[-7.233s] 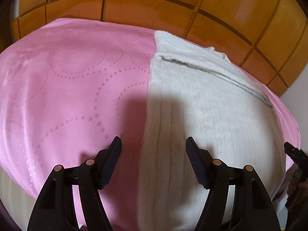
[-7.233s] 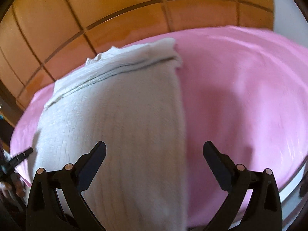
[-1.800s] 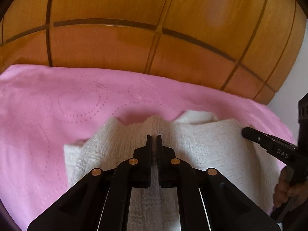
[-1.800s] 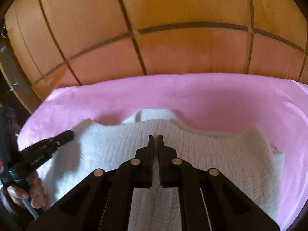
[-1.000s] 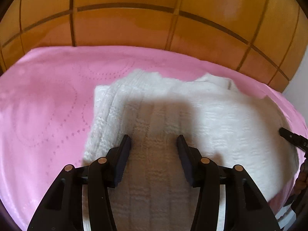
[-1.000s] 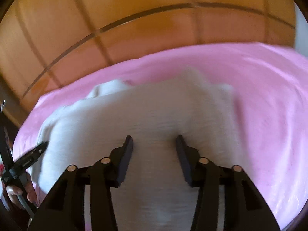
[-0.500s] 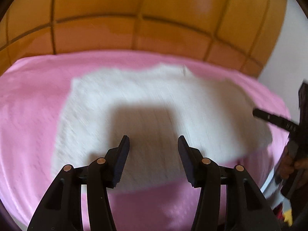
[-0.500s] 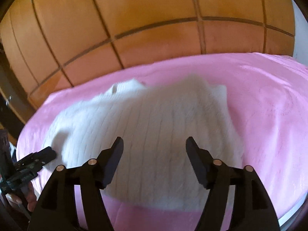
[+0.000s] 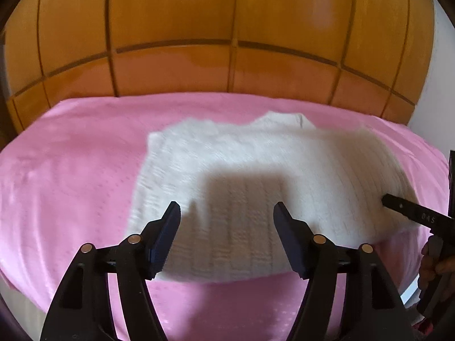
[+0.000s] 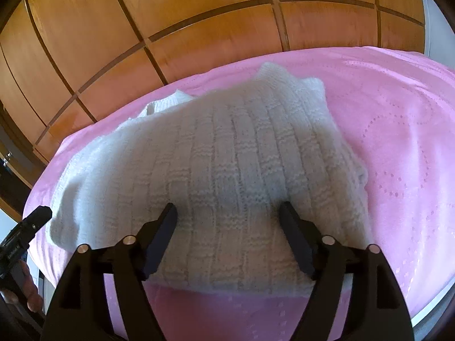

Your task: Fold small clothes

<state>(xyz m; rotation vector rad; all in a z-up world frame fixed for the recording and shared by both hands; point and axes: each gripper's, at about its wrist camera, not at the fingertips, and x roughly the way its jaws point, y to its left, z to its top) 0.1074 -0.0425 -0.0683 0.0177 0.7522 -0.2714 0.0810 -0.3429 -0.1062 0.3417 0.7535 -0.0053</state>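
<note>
A white knitted garment (image 9: 256,176) lies folded on the pink blanket (image 9: 71,170); it also shows in the right wrist view (image 10: 221,164). My left gripper (image 9: 227,213) is open and empty, held above the garment's near edge. My right gripper (image 10: 227,213) is open and empty, also above the near edge. The right gripper's finger (image 9: 412,213) shows at the right of the left wrist view, at the garment's right side. The left gripper's tip (image 10: 25,227) shows at the left of the right wrist view.
A wooden panelled headboard (image 9: 227,42) stands behind the blanket and also shows in the right wrist view (image 10: 142,28). The blanket's near edge (image 10: 256,318) drops off just below the garment. A white wall (image 9: 438,85) is at the far right.
Both grippers held the garment shut, carried its edge over and opened. Since half a second ago both have drawn back slightly and opened wider; the garment lies still, folded in half.
</note>
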